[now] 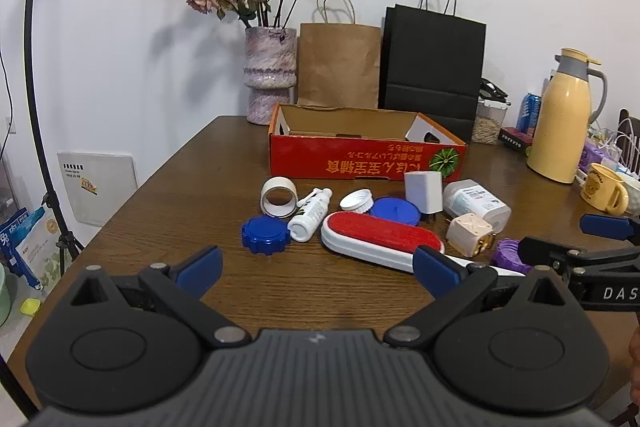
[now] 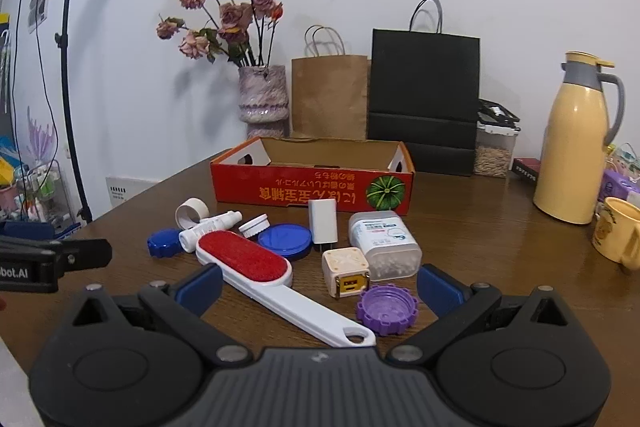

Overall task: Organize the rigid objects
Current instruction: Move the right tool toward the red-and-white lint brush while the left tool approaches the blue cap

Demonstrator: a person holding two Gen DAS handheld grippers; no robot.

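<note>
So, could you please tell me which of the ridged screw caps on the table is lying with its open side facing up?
The purple cap, nearest the right tool; its hollow inside shows.

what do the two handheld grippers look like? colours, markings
Both match: black plastic bodies with ribbed grey centre plates, round side housings, silver pivot pins and blue finger pads. Left gripper, right gripper. White lettering on the sides: "DAS" visible on the right gripper, "bot.AI" on the left. No cables visible.

Three blue lids (image 2: 284, 240), two chargers (image 2: 323, 227), two paper bags (image 2: 330, 95), one lint brush (image 2: 244, 261)
</note>
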